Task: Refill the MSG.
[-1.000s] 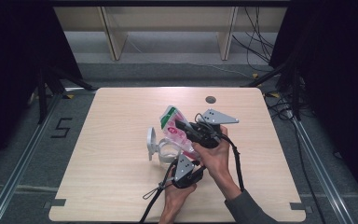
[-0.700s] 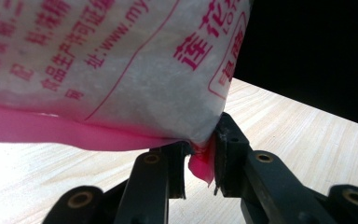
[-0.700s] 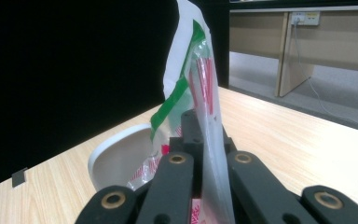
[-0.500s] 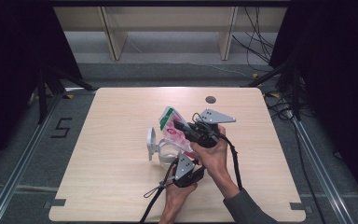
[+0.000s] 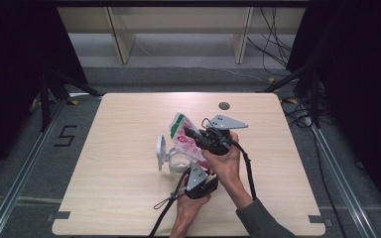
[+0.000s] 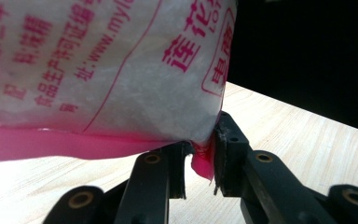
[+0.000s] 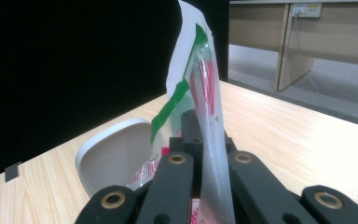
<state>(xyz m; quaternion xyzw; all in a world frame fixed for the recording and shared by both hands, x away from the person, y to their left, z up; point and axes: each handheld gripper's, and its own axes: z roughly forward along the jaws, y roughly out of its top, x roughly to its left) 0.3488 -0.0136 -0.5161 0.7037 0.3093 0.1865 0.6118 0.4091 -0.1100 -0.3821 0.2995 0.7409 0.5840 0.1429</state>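
Observation:
A plastic bag (image 5: 182,130) with pink, green and white print hangs tilted above a clear container (image 5: 177,161) whose white lid (image 5: 160,151) stands open. My right gripper (image 5: 194,135) is shut on the bag's upper side edge; in the right gripper view the bag (image 7: 200,79) rises between the jaws of that gripper (image 7: 206,140), with the lid (image 7: 116,156) behind. My left gripper (image 5: 192,166) comes from below and is shut on the bag's lower pink corner. In the left gripper view, that gripper (image 6: 200,161) pinches the pink seam of the bag (image 6: 112,70).
The wooden table (image 5: 119,198) has a small dark round hole (image 5: 223,105) near its far edge. Cables trail from both grippers toward the near edge. Wooden shelving legs and floor cables lie beyond the table.

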